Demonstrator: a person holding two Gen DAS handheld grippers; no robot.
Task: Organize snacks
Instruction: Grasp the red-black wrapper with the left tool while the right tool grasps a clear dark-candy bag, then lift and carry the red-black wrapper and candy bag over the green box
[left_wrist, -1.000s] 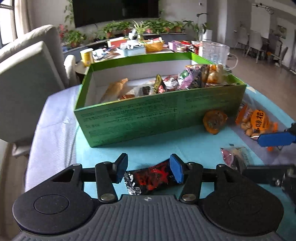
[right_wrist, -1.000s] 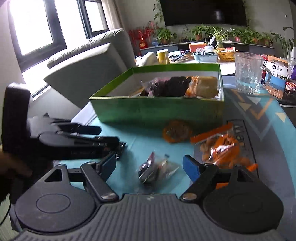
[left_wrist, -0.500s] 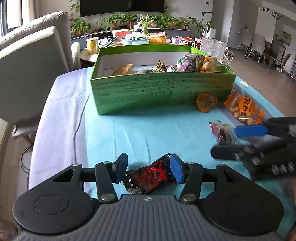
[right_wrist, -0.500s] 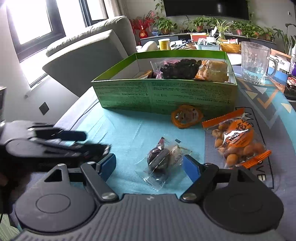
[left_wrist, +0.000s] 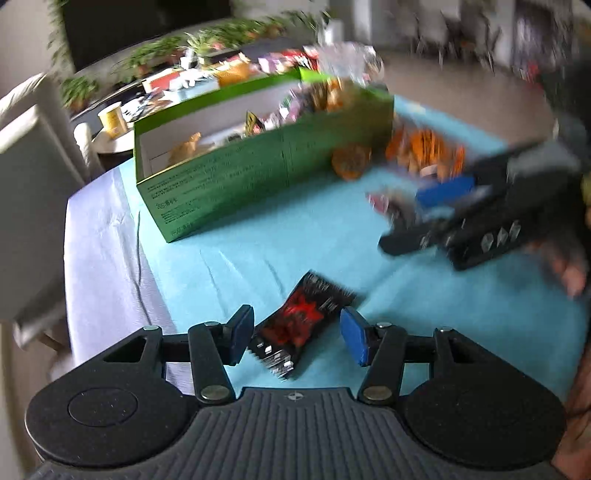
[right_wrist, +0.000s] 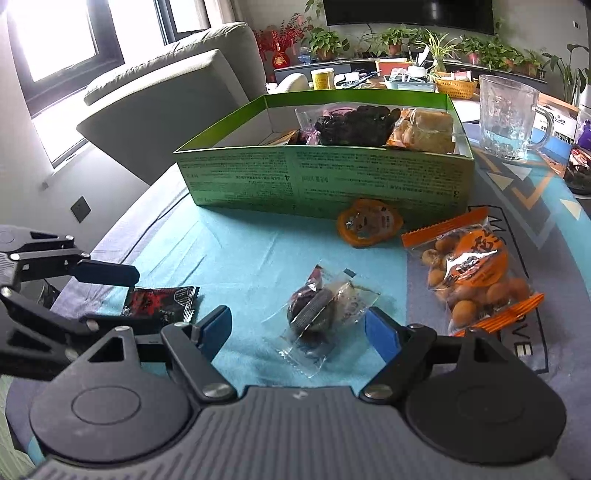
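Note:
A green box (right_wrist: 332, 181) holding several snack packs stands at the back of the blue cloth; it also shows in the left wrist view (left_wrist: 266, 162). A black and red sachet (left_wrist: 299, 325) lies on the cloth between the open fingers of my left gripper (left_wrist: 295, 338), untouched; it also shows in the right wrist view (right_wrist: 159, 301). A clear pack with a dark snack (right_wrist: 317, 314) lies between the open fingers of my right gripper (right_wrist: 299, 326). A round orange snack (right_wrist: 369, 221) and an orange peanut bag (right_wrist: 472, 273) lie in front of the box.
A glass mug (right_wrist: 509, 114) stands right of the box. A grey armchair (right_wrist: 166, 99) stands at the left table edge. A low table with plants and baskets (right_wrist: 406, 74) is behind. The left wrist view is motion-blurred.
My left gripper has opened wider and released the black and red sachet, which now lies on the cloth. The left view swung and blurred. My right gripper moved slightly closer to the clear pack.

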